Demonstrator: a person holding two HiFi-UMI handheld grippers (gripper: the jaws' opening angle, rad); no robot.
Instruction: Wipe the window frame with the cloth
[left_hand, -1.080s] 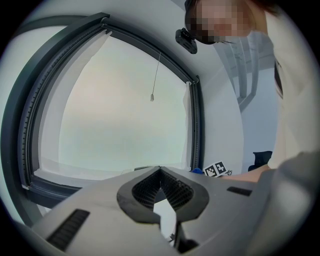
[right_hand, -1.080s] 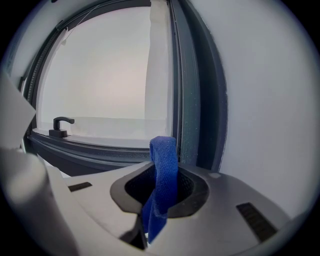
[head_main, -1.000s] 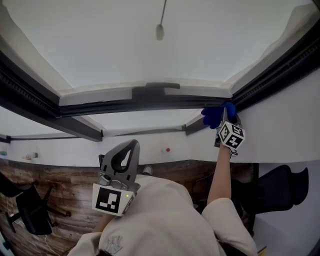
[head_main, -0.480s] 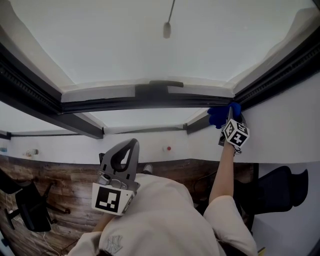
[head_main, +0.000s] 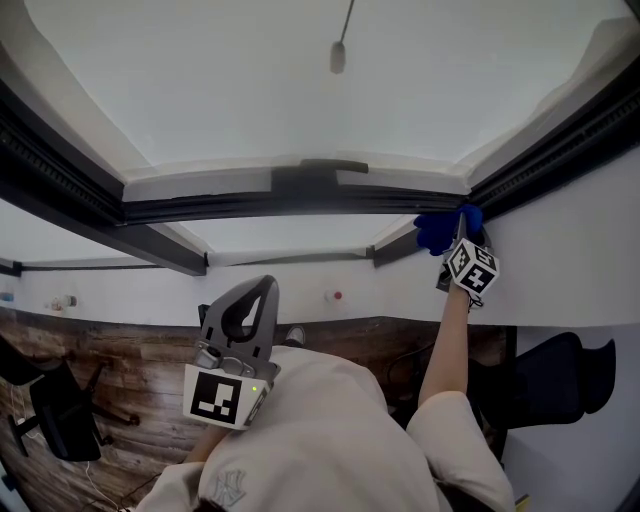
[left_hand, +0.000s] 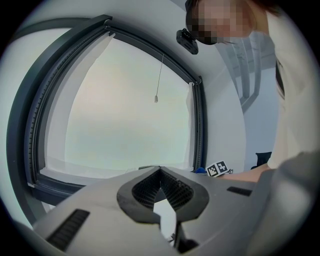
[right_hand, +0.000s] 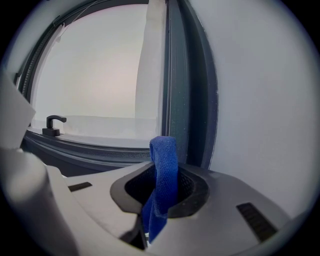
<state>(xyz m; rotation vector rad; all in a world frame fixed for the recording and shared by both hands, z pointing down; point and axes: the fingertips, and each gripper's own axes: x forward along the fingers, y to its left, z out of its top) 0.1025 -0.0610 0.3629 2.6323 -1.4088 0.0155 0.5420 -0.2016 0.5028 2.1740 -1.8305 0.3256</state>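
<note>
R tool (right_hand: 159, 192), clenched on blue cloth (right_hand: 163, 160), slid to window frame (right_hand: 190, 100) corner, now stalled: stroke likely done. L tool (left_hand: 161, 197) closed, empty.

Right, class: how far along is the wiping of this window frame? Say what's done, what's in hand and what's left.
Done: nothing proves it; the dark window frame shows no wipe marks I can see. In hand: the right gripper is shut on the blue cloth, held at the frame's right-hand corner in the head view. Left: probably the other sides; the left gripper is shut, empty, away from the window.
</note>
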